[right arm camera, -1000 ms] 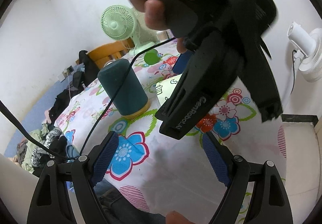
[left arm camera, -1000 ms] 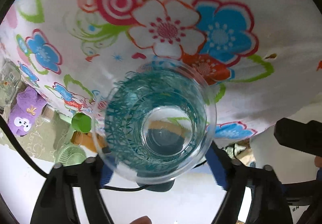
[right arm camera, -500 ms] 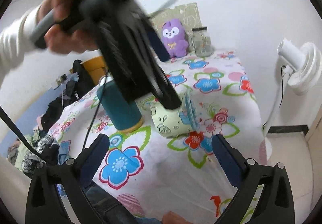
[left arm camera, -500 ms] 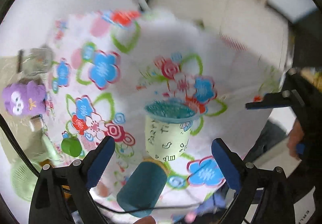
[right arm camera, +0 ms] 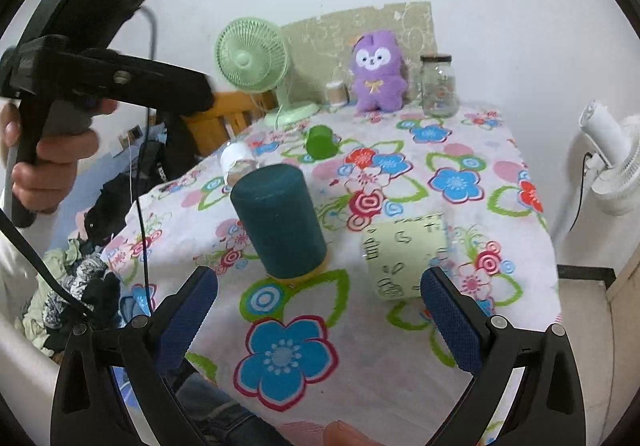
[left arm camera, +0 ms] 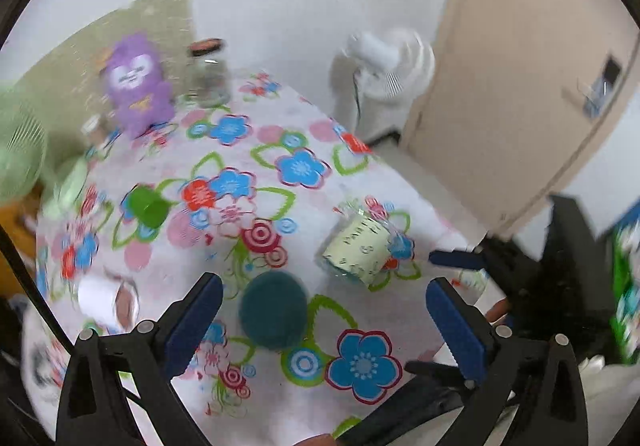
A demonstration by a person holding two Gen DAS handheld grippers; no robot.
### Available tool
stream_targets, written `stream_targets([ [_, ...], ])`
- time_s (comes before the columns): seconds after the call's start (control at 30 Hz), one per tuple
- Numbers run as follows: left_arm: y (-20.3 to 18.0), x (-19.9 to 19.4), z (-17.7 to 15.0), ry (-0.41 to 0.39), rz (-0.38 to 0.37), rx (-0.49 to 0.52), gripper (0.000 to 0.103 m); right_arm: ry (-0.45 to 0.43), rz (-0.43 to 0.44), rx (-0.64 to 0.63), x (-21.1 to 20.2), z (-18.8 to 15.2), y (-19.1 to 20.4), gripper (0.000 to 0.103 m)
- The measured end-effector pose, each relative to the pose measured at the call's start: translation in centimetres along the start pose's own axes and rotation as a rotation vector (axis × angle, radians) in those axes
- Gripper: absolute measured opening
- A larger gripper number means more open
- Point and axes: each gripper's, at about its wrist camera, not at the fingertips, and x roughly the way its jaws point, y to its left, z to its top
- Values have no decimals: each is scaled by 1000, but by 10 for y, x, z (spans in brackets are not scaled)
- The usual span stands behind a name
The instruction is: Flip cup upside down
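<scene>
We see the flowered surface (right arm camera: 400,326) carrying everything. The dark speaker (right arm camera: 280,224) stands beside the cup (right arm camera: 406,256), which rests mouth-down, apparently flipped already. Both our tools, left (left arm camera: 320,316) and right (right arm camera: 320,308), gape empty, clear of the cup. Its pale label's scrawl is unreadable.

Bright, even daylight; left view motion-blurred (right sharper), fisheye edges bent and vignetted.

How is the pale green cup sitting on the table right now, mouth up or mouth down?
Mouth down, it seems: the cup stands free on the tablecloth, wider end down, text inverted. Both grippers are open, clear of it.
</scene>
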Motion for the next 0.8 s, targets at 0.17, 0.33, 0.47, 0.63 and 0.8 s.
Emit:
stream_targets([
  [0.17,28,-1,-29,-38,-8,-85,103,22,-27,12,5,0,-1,102],
  [0.33,4,16,-26,-59,-37,32,103,46,-49,102,-1,-15,-20,102],
  [0.47,-36,52,-17,12,-56,260,103,47,-100,147,-16,-35,-35,102],
  [0.63,-76,101,-24,50,-23,492,103,31,-151,197,-38,-52,-54,102],
  [0.8,-81,146,-22,147,34,542,96,7,-168,200,-50,-59,-62,102],
])
